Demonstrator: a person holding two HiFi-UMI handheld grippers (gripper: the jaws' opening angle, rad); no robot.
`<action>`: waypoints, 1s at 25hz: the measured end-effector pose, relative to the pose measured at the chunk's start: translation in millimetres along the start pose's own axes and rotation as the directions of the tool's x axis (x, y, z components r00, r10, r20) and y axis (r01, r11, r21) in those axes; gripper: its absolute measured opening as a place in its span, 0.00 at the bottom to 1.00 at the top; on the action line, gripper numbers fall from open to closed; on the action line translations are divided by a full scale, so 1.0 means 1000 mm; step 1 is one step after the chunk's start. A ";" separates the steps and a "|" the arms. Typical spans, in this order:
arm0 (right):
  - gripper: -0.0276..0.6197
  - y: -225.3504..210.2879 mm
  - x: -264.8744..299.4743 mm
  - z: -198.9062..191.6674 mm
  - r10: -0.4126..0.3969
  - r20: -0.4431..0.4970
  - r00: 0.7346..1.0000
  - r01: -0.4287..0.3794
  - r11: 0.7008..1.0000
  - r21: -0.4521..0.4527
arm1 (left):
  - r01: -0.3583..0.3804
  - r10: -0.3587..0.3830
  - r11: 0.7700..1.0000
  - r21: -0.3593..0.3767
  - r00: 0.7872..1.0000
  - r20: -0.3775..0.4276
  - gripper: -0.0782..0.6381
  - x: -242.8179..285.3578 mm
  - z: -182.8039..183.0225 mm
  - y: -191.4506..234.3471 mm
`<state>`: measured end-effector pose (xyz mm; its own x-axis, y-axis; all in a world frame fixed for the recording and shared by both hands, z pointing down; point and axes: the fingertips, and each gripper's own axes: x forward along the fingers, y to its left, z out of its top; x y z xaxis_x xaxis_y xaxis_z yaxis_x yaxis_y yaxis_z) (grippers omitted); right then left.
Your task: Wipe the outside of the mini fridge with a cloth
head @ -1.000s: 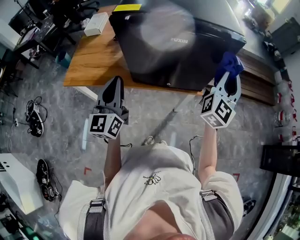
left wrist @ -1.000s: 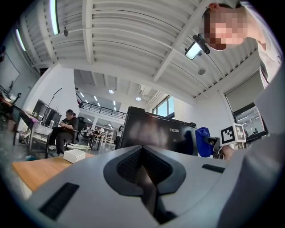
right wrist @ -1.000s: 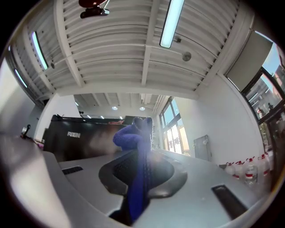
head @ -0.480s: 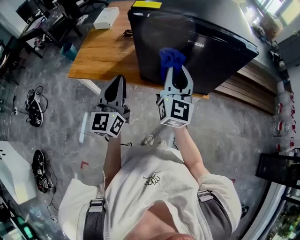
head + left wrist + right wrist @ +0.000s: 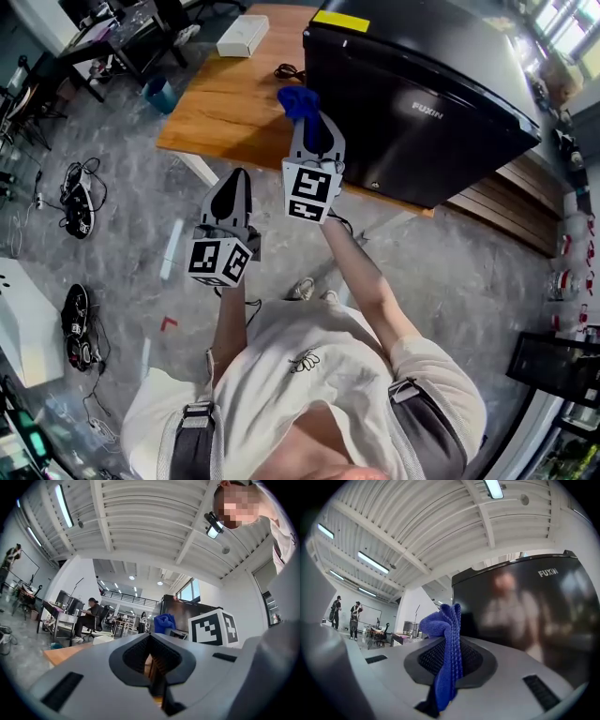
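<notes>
My right tongs (image 5: 312, 129) are pinching the blue cloth (image 5: 298, 101). Its folded edge is caught between the pads and the loose bunch stands out past the tips. The fridge (image 5: 422, 84) sits on the wooden table (image 5: 225, 103), and the cloth is up at the fridge's front left edge, just beside that corner. I cannot tell whether it is actually touching the black skin. From the right gripper view the glossy door (image 5: 520, 616) fills everything to the right of the cloth (image 5: 446, 634), so the surface I need lies to my right and a little ahead. The door's long run goes off rightward from where the cloth is held. My left tongs (image 5: 232, 183) are pressed together with nothing in them. They hang lower and nearer my body, over the floor and short of the table's edge, and they are well clear of the fridge. The right arm is plainly the nearer one and the one carrying the cloth. I judge the next stroke wants the cloth pressed flat to the face and drawn right across it.
</notes>
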<state>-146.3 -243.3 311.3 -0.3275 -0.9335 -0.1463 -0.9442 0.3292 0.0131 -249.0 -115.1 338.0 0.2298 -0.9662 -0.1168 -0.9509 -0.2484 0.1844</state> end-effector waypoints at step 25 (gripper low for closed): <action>0.14 -0.169 -0.101 0.016 -0.341 0.069 0.937 0.346 0.935 -0.073 | 0.211 -0.211 0.977 -0.005 0.977 -0.032 0.12 0.043 -0.015 -0.077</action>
<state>46.5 -202.6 307.7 0.0179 -0.9775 -0.2102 -0.9991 -0.0255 0.0334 -162.6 -139.0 333.8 0.4318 -0.8937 -0.1220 -0.8800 -0.4471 0.1601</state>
